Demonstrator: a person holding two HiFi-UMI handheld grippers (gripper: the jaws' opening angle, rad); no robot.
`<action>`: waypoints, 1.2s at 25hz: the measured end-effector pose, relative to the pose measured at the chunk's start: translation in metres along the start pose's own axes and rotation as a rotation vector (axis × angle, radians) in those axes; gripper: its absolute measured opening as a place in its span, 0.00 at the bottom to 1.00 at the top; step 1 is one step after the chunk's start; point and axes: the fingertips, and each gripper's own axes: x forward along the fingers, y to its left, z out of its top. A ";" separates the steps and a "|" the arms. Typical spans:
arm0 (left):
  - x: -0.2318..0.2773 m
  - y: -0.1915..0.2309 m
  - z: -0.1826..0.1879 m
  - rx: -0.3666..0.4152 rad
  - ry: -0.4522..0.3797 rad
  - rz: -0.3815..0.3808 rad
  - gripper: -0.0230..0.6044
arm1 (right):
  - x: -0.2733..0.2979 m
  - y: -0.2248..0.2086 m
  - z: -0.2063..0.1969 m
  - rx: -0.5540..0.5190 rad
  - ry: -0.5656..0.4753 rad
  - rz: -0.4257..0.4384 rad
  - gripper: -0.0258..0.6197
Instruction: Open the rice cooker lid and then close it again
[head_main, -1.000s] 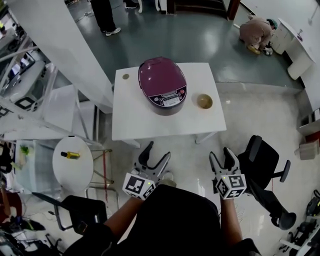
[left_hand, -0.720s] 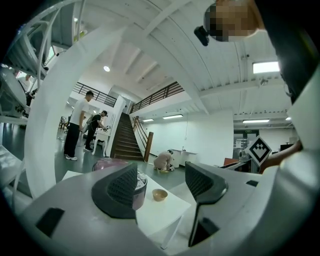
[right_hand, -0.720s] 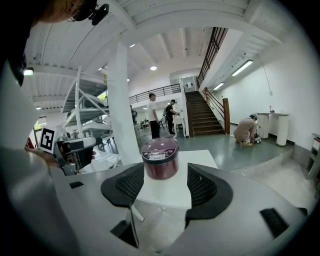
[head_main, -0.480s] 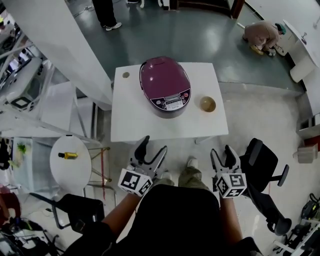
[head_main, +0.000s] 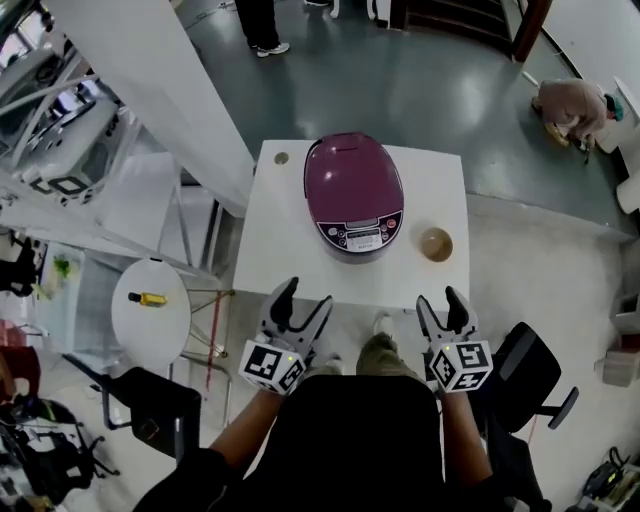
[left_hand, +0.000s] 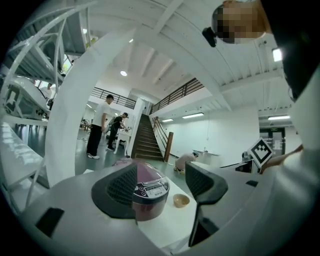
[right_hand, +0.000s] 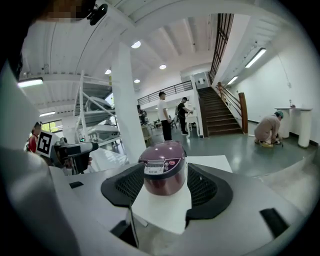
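My left tongs (head_main: 303, 300) and right tongs (head_main: 438, 303) are both spread and empty, held at the near edge of the desk (head_main: 290, 250). The rice cooker (head_main: 354, 195) sits mid-desk with its lid down and its panel facing me, well ahead of both. I'd bring the right tongs in straight and low to the lid's front edge, steady the body with the left, and steer clear of the small bowl (head_main: 436, 243) just beside it.
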 end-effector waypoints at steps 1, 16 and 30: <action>0.007 0.005 0.003 -0.003 -0.004 0.025 0.48 | 0.010 -0.004 0.007 -0.007 0.001 0.026 0.41; 0.095 0.038 0.020 -0.010 0.012 0.214 0.48 | 0.102 -0.051 0.033 -0.022 0.075 0.239 0.41; 0.114 0.032 0.008 -0.020 0.043 0.335 0.48 | 0.152 -0.018 0.030 -0.074 0.133 0.498 0.41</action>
